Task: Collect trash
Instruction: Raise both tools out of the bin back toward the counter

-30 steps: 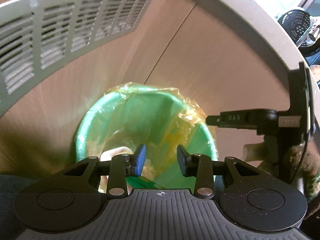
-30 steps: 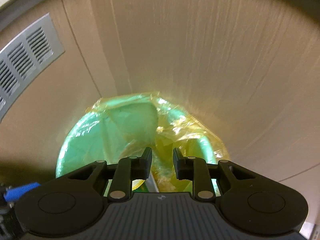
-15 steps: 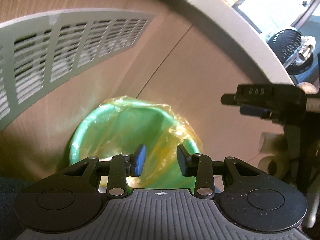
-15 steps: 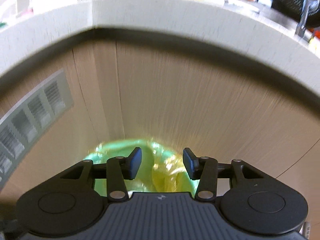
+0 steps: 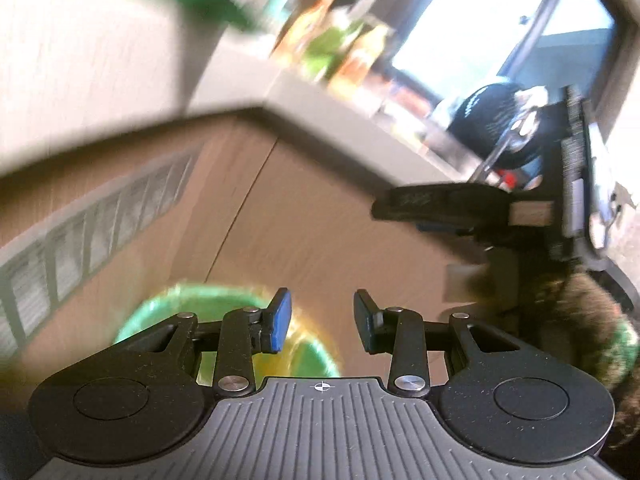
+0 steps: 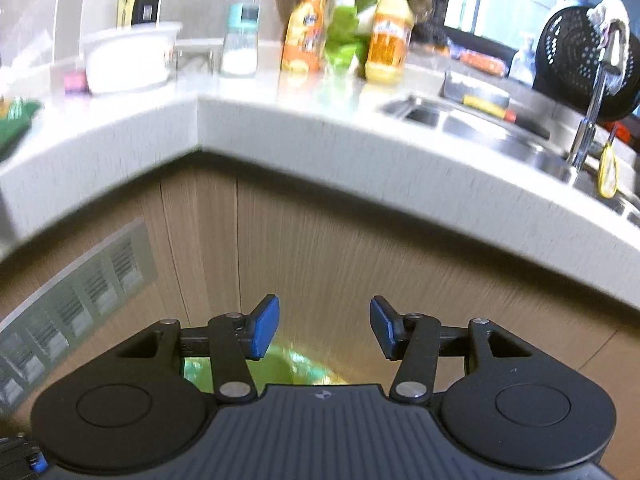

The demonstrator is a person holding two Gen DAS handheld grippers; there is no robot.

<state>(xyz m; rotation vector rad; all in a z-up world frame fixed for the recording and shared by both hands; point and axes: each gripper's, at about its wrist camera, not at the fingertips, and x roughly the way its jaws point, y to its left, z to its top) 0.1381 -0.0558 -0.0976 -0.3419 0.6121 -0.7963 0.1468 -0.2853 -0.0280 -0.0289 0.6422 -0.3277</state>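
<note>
Green bin (image 5: 168,312) with yellowish liner, low against wooden cabinet front (image 5: 320,216).

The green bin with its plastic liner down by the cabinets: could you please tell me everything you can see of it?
The green bin stands low against the wood-look cabinet front, below the counter corner. It looks like round plastic, open-topped, lined with a thin, crinkled yellowish bag draped over its rim. Both views show only part of it, blurred, behind the gripper bodies; its contents cannot be made out. Neither gripper touches it, and nothing lies between either pair of fingers.
</note>
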